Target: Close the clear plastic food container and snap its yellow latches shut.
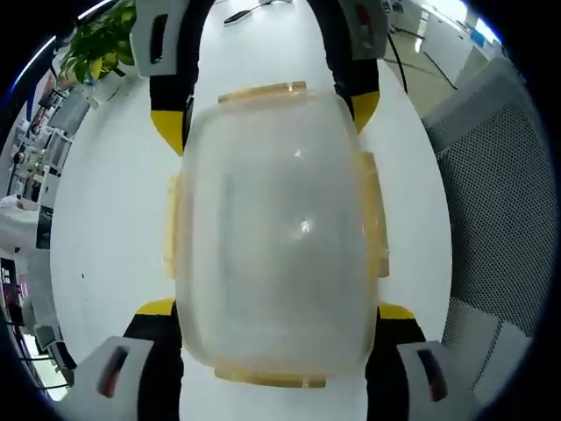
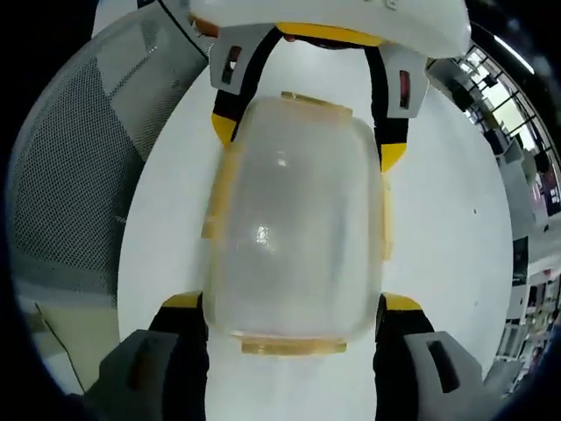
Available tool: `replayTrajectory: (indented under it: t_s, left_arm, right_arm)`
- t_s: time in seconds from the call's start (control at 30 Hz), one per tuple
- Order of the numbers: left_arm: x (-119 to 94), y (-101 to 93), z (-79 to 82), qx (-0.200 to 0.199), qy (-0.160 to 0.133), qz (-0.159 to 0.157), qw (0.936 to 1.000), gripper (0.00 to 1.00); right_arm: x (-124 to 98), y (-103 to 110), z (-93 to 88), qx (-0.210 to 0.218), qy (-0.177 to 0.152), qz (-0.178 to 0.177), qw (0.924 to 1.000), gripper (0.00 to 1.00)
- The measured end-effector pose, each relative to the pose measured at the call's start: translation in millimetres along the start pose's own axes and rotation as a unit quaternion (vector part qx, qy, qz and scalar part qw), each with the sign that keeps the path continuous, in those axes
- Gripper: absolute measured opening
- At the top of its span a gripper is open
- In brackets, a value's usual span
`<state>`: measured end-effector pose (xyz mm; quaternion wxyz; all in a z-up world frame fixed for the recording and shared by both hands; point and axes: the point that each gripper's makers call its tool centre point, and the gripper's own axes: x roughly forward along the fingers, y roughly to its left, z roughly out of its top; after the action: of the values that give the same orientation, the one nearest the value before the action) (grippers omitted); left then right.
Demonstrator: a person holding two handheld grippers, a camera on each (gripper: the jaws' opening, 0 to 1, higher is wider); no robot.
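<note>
white table [image 1: 114, 202], mesh chair [image 1: 500, 202], potted plant [image 1: 101, 39]

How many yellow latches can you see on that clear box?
4: on the container, one latch at the far end, one at the near end, one on each long side.

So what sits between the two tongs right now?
The clear plastic food container, lid on, spans the stretch between the left tongs and the right tongs, both straddling its ends. The left and right gripper views show this.
</note>
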<state>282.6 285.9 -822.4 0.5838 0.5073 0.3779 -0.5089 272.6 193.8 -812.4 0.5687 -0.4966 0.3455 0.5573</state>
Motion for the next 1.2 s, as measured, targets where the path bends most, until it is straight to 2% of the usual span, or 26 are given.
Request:
replayTrajectory:
  t_s: [0.23,0.5,0.9,1.2]
  left_arm:
    - [-3.0,-6.7,-12.7,-0.001,0.013,0.001,0.9999,0.84]
    - [-7.5,-10.0,-32.3,-0.016,0.019,0.002,0.9997,0.84]
    - [-9.2,5.0,-61.7,-0.021,0.033,0.003,0.9992,0.85]
    - [-8.3,22.8,-74.7,-0.013,0.038,0.001,0.9992,0.85]
  right_arm:
    - [3.1,3.5,9.9,-0.004,-0.003,0.000,1.0000,0.75]
    - [8.7,0.6,29.9,-0.018,-0.011,0.004,0.9998,0.75]
    - [19.0,-18.8,53.6,-0.022,-0.017,0.004,0.9996,0.75]
    - [25.8,-39.0,62.2,-0.017,-0.018,0.002,0.9997,0.75]
